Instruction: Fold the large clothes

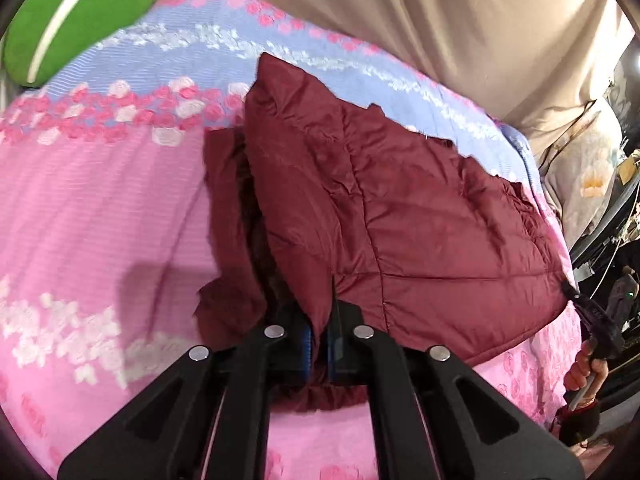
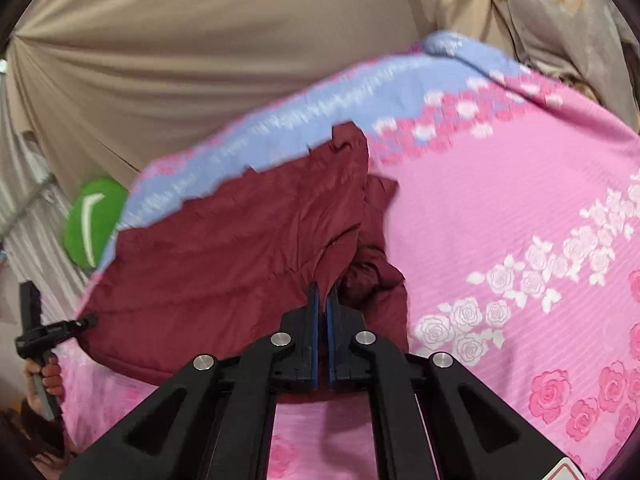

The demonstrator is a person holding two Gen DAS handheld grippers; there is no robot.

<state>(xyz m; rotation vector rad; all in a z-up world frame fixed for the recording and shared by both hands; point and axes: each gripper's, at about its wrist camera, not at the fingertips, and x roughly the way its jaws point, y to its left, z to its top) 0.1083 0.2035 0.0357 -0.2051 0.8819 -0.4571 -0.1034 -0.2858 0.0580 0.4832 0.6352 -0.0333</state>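
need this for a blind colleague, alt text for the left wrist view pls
The left gripper is shut on the near edge of a quilted maroon puffer jacket lying on a pink and blue rose-print bedspread. A green cushion sits far left.

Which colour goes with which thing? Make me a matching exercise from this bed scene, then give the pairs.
Things:
1. quilted jacket
2. cushion
3. bedspread
4. drape behind the bed

Colours:
A. green with a white stripe
B. beige
C. maroon
D. pink and blue with roses

Pairs: 1-C, 2-A, 3-D, 4-B
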